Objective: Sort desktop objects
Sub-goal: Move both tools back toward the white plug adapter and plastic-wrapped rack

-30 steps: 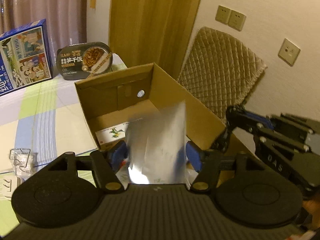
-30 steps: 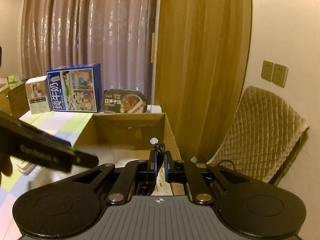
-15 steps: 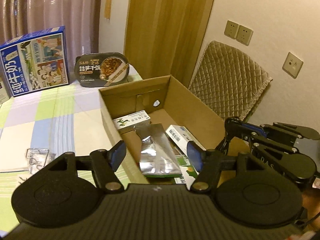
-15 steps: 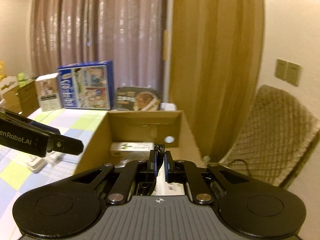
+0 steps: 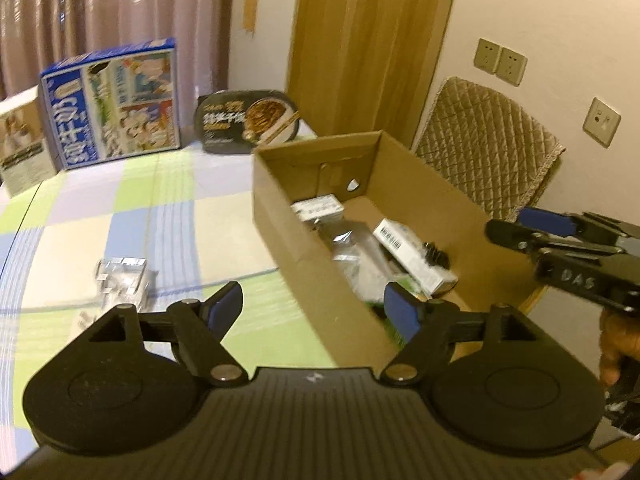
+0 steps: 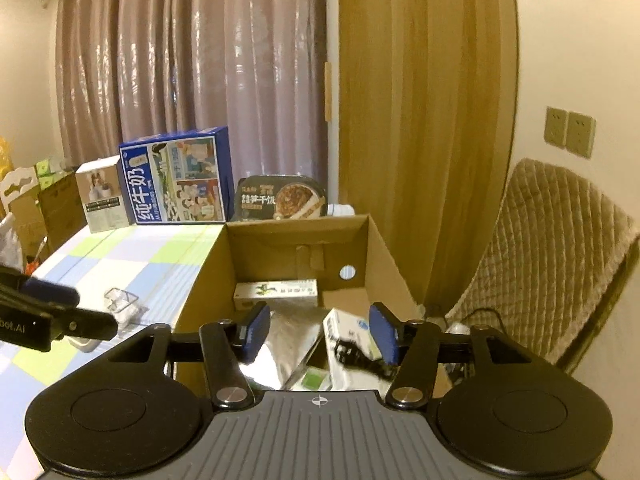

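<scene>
Cardboard box (image 5: 420, 184) stands open on the checked table (image 5: 120, 216), and it serves as the landmark for all else. Inside it lie a silver foil pouch (image 6: 286, 340) near the middle, a white carton (image 6: 276, 294) against the far wall, a second white carton (image 5: 414, 254) toward the right wall, and a small black item (image 6: 358, 354) lying on that second carton. Left tongs (image 5: 314, 310) hang over the box's near left corner, jaws opening with nothing between them. Right tongs (image 6: 318, 332) hover over the box's near end, jaws opening, nothing pressed by the blue pads (image 6: 256, 330); the black item sits below them. Left of the box, on the table, rests a small clear packet (image 5: 122, 278). Beyond the box stand a blue milk box (image 6: 180, 176) and a black meal tray (image 6: 280, 198).
</scene>
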Action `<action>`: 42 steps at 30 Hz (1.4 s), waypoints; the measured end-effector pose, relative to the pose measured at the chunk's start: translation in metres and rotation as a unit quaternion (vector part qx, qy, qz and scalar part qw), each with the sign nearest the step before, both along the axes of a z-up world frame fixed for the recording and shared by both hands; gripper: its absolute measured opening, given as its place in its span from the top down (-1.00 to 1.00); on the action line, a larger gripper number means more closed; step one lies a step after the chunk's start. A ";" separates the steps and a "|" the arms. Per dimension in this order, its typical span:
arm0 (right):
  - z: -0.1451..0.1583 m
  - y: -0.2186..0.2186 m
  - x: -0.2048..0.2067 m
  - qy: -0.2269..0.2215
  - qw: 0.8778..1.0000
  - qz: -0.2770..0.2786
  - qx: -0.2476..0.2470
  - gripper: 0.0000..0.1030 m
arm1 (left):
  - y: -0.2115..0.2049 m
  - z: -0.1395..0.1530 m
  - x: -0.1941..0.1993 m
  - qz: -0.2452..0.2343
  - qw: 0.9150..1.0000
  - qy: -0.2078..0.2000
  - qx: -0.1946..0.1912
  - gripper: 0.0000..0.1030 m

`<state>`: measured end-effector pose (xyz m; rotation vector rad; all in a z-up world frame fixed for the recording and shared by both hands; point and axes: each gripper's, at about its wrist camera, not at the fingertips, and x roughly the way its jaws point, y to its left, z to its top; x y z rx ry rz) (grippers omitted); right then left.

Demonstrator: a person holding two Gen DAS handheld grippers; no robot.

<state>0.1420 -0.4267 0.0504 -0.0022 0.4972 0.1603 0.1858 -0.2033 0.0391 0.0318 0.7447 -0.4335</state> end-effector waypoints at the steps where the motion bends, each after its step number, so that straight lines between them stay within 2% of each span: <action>1: -0.002 0.001 -0.004 0.002 1.000 -0.001 0.004 -0.11 | 0.005 -0.003 -0.005 0.004 1.000 0.002 0.000 -0.45; 11: -0.007 0.026 -0.052 0.006 0.999 0.003 0.051 -0.40 | 0.066 -0.031 -0.051 0.049 0.998 0.034 0.010 -0.57; 20: -0.003 0.064 -0.079 0.014 0.997 0.034 0.068 -0.59 | 0.121 -0.036 -0.079 0.097 0.994 0.041 0.016 -0.69; 34: -0.015 0.119 -0.103 0.041 0.994 0.090 0.045 -0.91 | 0.159 -0.036 -0.100 0.118 0.992 0.033 0.034 -0.86; 42: -0.020 0.133 -0.105 0.054 0.992 0.107 0.033 -0.96 | 0.177 -0.037 -0.106 0.129 0.990 0.033 0.037 -0.90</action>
